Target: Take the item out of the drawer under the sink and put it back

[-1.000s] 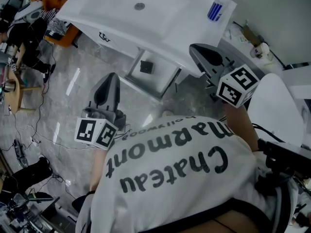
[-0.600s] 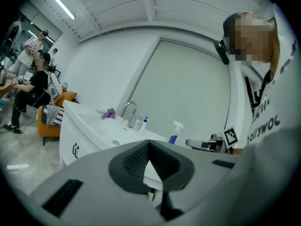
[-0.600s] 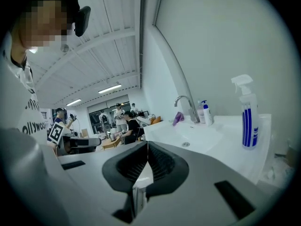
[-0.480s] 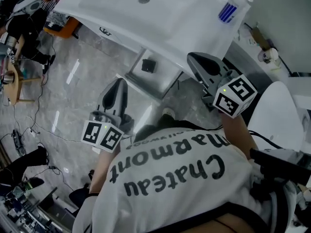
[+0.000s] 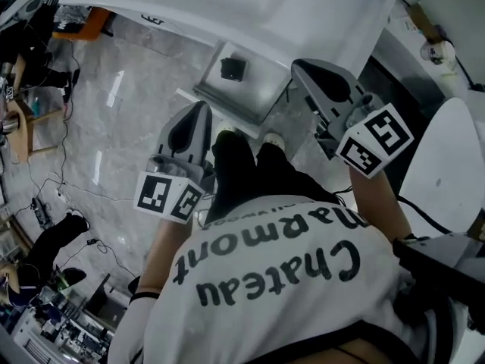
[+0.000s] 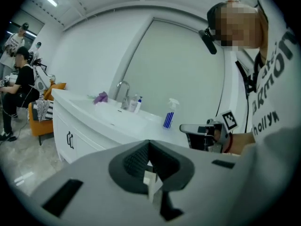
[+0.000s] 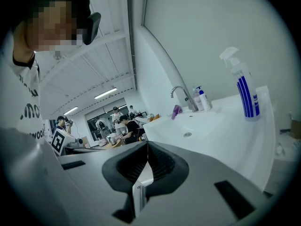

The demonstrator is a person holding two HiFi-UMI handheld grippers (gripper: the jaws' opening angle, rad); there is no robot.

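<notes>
Left gripper (image 5: pixel 195 120): hovering before the sink (image 5: pixel 227 6), jaws pressing together, empty.
Right gripper (image 5: pixel 317 78): hovering alongside, jaws pressing together, empty.

The person wears a white short-sleeved T-shirt (image 5: pixel 265 279) with large dark lettering, "Chateau Marmont", across the front. Below it are black trousers (image 5: pixel 242 169) and pale shoes (image 5: pixel 270 139). A thin band (image 6: pixel 228 145) circles the right wrist, and a black camera mount (image 6: pixel 208 36) juts from the head. The left gripper (image 5: pixel 199 109) and the right gripper (image 5: pixel 301 67) have smooth grey shells, rounded and tapering toward the tip, each with a dark oval recess on top. Each carries a white cube (image 5: pixel 168 197) printed with black square markers. Between the shells the pads (image 6: pixel 133 160) are dark and ribbed. A thin black cable (image 5: pixel 424 217) runs beside the right arm.
</notes>
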